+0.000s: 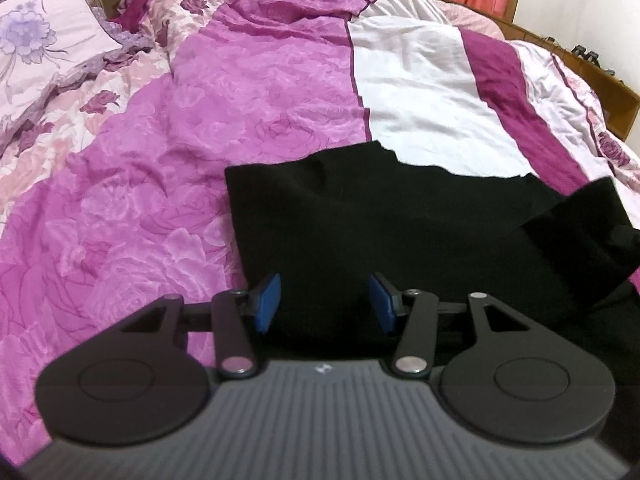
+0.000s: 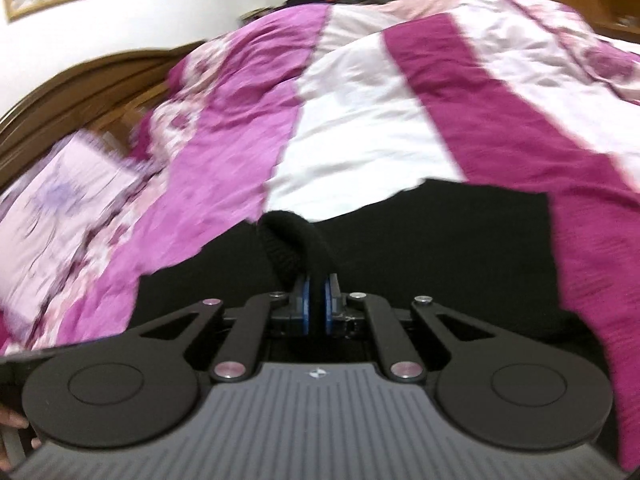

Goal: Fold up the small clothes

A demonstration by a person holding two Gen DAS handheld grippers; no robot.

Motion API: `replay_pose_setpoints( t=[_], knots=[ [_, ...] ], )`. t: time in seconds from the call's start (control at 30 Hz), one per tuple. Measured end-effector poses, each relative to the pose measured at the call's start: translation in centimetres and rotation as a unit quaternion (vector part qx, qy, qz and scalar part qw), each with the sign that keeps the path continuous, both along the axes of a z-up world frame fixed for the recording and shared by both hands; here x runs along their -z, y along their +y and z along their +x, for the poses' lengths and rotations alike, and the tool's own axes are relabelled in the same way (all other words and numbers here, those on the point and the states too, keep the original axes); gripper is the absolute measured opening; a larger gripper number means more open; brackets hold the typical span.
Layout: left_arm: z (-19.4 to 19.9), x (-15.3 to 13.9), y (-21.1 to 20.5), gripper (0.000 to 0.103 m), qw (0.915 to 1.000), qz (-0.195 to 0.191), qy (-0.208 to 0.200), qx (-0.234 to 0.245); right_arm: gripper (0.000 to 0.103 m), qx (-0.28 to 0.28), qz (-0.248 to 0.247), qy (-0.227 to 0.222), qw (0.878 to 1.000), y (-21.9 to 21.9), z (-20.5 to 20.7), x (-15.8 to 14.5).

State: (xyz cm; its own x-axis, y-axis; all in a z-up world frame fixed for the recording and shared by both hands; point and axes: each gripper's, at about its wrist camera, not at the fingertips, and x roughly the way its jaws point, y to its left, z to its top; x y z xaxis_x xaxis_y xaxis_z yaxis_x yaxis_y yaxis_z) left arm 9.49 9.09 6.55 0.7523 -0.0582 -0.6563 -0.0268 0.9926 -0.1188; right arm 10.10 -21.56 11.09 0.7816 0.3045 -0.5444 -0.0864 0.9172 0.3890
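A bed (image 1: 168,168) fills both views, covered by a quilt of purple rose print with white and magenta stripes, a lilac floral pillow (image 1: 36,52) by the wooden headboard. The black garment (image 1: 360,216) lies spread on the quilt (its right end lifted and blurred). The left tongs (image 1: 324,300) hover over its near edge, blue pads parted, gripping nothing. The right tongs (image 2: 316,300) are pinched onto a ribbed black edge of the garment, which arches up from between the pads.

Right gripper (image 2: 315,304) pinches a raised fold of the black garment (image 2: 440,240) — striped bedspread (image 2: 360,140) beyond.
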Motion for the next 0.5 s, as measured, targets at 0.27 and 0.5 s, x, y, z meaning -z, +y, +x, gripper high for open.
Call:
replay_pose_setpoints(
  t=[0.27, 0.5],
  knots=[
    [0.7, 1.2, -0.6, 0.051, 0.9998, 0.017, 0.014, -0.001, 0.007, 0.067, 0.009, 0.041, 0.997, -6.4, 1.3, 3.3],
    [0.6, 1.4, -1.1, 0.051, 0.9993, 0.033, 0.016, 0.003, 0.008, 0.114, -0.009, 0.036, 0.993, -8.3, 0.7, 4.9]
  ],
)
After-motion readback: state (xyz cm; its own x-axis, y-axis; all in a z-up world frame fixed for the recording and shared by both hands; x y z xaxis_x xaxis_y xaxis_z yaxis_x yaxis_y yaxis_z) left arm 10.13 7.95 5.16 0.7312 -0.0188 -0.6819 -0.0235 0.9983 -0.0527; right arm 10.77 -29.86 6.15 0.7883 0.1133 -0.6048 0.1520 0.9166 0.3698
